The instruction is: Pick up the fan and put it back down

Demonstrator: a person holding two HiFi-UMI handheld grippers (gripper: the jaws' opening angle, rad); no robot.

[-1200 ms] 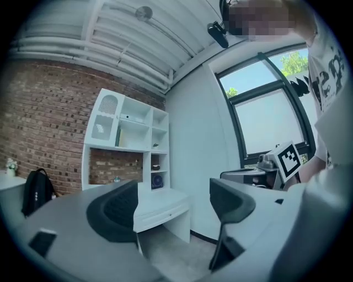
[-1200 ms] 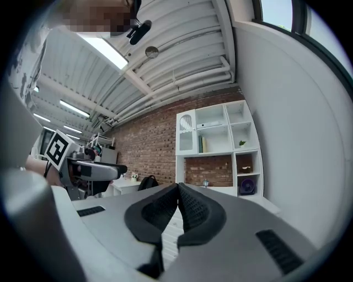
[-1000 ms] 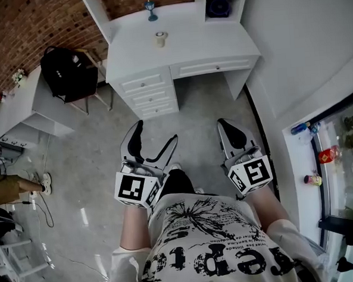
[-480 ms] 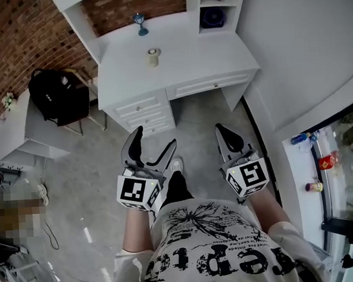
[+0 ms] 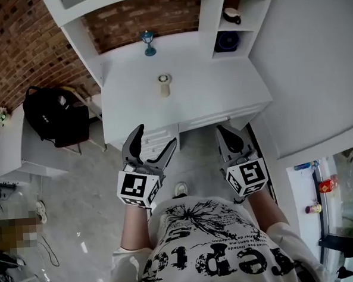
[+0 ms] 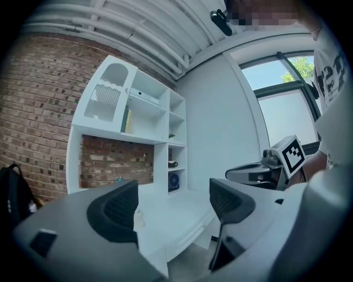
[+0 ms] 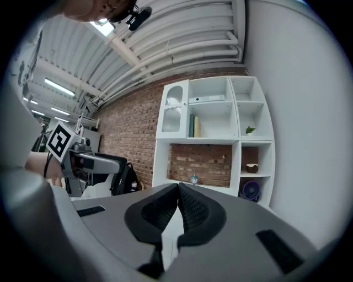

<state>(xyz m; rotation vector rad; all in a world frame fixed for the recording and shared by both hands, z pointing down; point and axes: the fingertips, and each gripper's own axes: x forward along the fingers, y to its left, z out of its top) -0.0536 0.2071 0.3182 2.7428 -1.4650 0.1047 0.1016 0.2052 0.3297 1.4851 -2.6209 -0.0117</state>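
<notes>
head view: fan in shelf cubby at desk rear right, well ahead of both grippers; left gripper fingers wide apart, empty; right gripper fingers pressed together, empty.

black backpack beside white desk

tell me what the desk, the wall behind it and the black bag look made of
Desk: likely painted wood or board, smooth matte white with crisp square edges.
Wall behind it: bare red-brown brick, mortar lines showing.
Black bag: seemingly soft woven fabric, slumped and creased.
</notes>
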